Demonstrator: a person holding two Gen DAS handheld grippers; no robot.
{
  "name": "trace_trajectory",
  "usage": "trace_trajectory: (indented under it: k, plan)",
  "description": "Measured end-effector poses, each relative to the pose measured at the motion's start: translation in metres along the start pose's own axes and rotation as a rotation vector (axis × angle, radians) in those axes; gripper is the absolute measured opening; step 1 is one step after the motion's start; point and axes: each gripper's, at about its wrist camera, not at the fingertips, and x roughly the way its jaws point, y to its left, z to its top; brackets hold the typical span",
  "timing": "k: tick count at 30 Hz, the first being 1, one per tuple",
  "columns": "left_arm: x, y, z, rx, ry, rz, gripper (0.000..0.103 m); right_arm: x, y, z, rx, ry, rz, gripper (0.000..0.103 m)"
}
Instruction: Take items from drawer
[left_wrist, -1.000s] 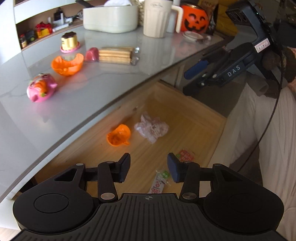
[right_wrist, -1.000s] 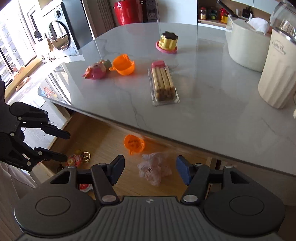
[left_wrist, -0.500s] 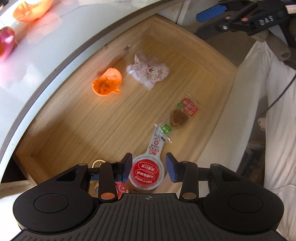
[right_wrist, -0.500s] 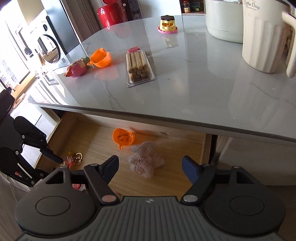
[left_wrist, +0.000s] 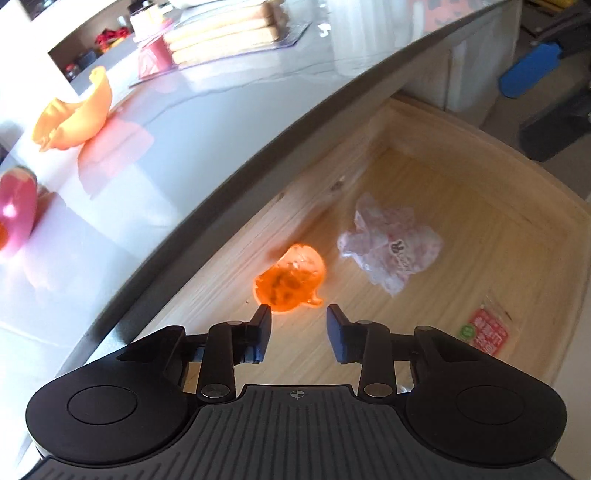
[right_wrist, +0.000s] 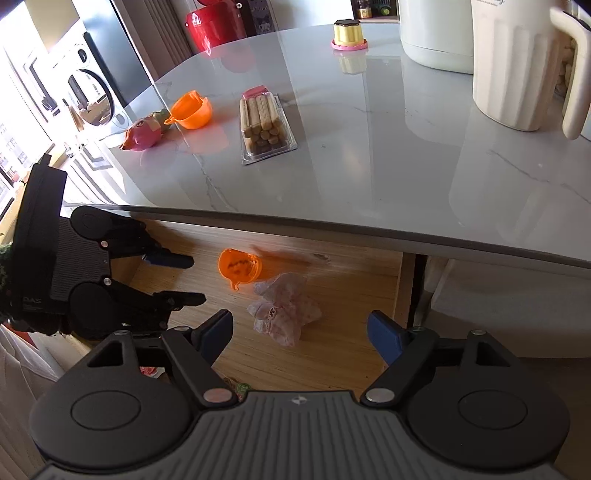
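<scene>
Left wrist view: sits on the left claw (left_wrist: 298, 321), looking steeply down along its fingers into the open drawer (left_wrist: 461, 147); the table (left_wrist: 221, 110) edge runs diagonally across the upper left of the frame.
Nearness, left: close; the orange cup (left_wrist: 290, 278) lies just past the fingertips at frame centre.
Right wrist view: sits on the right claw (right_wrist: 300, 334), facing down and forward from farther back; the table fills the upper half, the drawer a band across the middle.
Shared: both see the orange cup (right_wrist: 239, 266), the crumpled pink wrapper (left_wrist: 389, 248) (right_wrist: 284, 310) and the drawer floor.
Cross-sight: the left claw (right_wrist: 194, 280) shows at middle left of the right view.
</scene>
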Motion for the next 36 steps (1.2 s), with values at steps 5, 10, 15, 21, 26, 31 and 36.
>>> trace_trajectory:
  k: [5, 10, 15, 21, 26, 31, 36]
  plan:
    - [0.017, 0.017, 0.001, -0.145, -0.018, -0.005, 0.038, 0.000, 0.000, 0.000, -0.002, -0.003, -0.007, 0.081]
    - [0.028, 0.034, 0.003, -0.325, -0.064, -0.025, 0.040, 0.002, 0.001, 0.000, -0.006, -0.003, -0.010, 0.081]
    - [0.042, 0.063, -0.004, -0.619, -0.074, -0.046, 0.039, 0.003, 0.002, 0.000, -0.011, -0.001, -0.022, 0.082]
    - [0.044, 0.071, 0.005, -0.699, -0.125, -0.037, 0.038, 0.005, 0.002, 0.000, -0.013, 0.004, -0.018, 0.082]
    - [0.050, 0.069, 0.016, -0.725, -0.041, -0.002, 0.024, 0.006, 0.004, 0.001, -0.022, 0.007, -0.014, 0.082]
    - [0.059, 0.064, 0.025, -0.714, 0.072, 0.103, 0.022, 0.006, 0.002, 0.000, -0.017, 0.007, -0.025, 0.082]
    - [0.054, 0.066, 0.029, -0.739, -0.029, -0.050, 0.023, 0.005, 0.001, 0.000, -0.018, 0.001, -0.027, 0.082]
